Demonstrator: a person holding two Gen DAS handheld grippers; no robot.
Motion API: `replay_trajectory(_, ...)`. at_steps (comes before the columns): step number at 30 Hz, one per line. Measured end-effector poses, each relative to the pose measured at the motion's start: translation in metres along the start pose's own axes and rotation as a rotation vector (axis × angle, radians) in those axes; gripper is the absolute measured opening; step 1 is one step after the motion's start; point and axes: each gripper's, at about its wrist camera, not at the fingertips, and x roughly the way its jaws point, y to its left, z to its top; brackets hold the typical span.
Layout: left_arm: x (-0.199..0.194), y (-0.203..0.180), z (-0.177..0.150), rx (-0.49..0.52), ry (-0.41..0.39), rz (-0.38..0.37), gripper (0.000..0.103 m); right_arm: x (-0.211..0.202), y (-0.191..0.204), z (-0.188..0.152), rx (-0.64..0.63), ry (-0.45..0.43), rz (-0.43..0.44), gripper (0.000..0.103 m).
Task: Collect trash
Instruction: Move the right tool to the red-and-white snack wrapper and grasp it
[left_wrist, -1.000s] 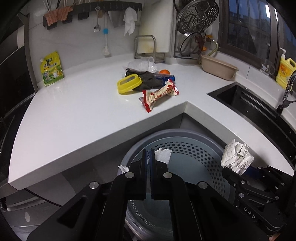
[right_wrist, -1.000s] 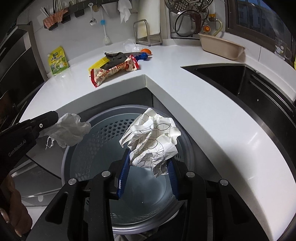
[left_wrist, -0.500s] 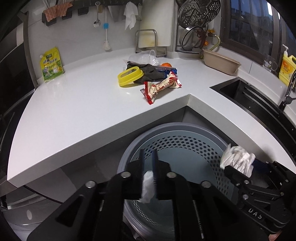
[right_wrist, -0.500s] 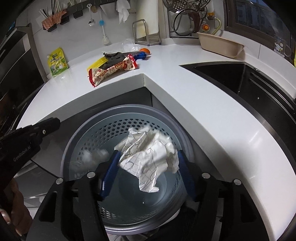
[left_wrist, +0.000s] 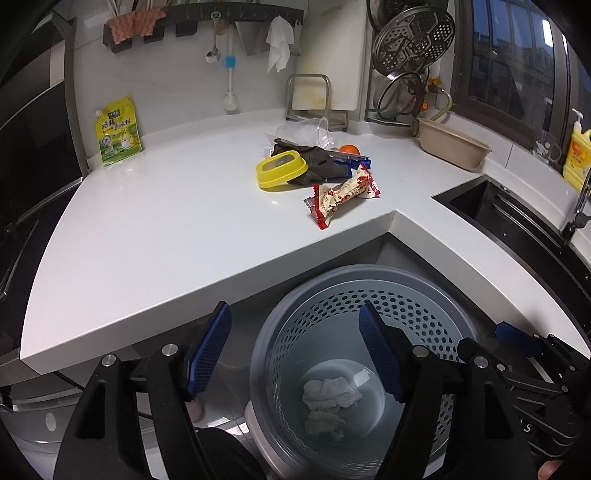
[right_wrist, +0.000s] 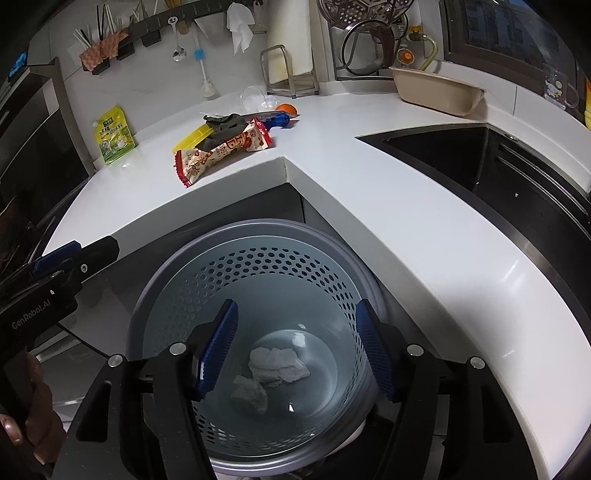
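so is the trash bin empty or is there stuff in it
Not empty: two crumpled paper wads lie on the bottom of the perforated grey bin; most of its depth is unfilled.

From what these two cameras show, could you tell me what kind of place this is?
A home kitchen, most likely: a white corner countertop with a sunken black sink, a dish rack against the wall, and dish soap by the window.

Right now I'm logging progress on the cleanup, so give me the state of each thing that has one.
Left gripper: open, empty, over the bin.
Right gripper: open, empty, over the bin.
Trash bin: upright, two crumpled papers at the bottom.
Crumpled papers: lying in the bin.
Snack wrapper: lying on the counter, uncollected.
Yellow lid: resting on the counter against a dark cloth.
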Motion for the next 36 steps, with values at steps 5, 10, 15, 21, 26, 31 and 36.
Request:
replay_trajectory(5, -0.002, 0.001, 0.002, -0.002, -0.004, -0.007, 0.074, 0.001, 0.002, 0.0, -0.005, -0.001, -0.003, 0.064)
replay_trajectory(10, -0.005, 0.0, 0.004, 0.001, -0.022, -0.004, 0.084, 0.001, 0.0, 0.002, 0.001, -0.01, -0.002, 0.066)
replay_trajectory(15, -0.008, 0.001, 0.009, 0.002, -0.039, -0.002, 0.087, 0.001, 0.0, 0.005, 0.002, -0.019, -0.004, 0.066)
replay_trajectory(21, -0.013, 0.004, 0.017, 0.002, -0.077, 0.006, 0.091, 0.003, 0.002, 0.013, -0.01, -0.03, -0.018, 0.067)
replay_trajectory(26, -0.014, 0.01, 0.026, -0.005, -0.07, -0.003, 0.091, -0.002, -0.001, 0.021, -0.006, -0.042, -0.044, 0.068)
replay_trajectory(31, -0.018, 0.016, 0.033, -0.013, -0.089, 0.001, 0.091, -0.008, -0.003, 0.028, 0.021, -0.061, -0.022, 0.069)
replay_trajectory(36, -0.022, 0.025, 0.044, -0.024, -0.122, 0.025, 0.092, -0.007, 0.004, 0.039, 0.011, -0.085, -0.002, 0.069)
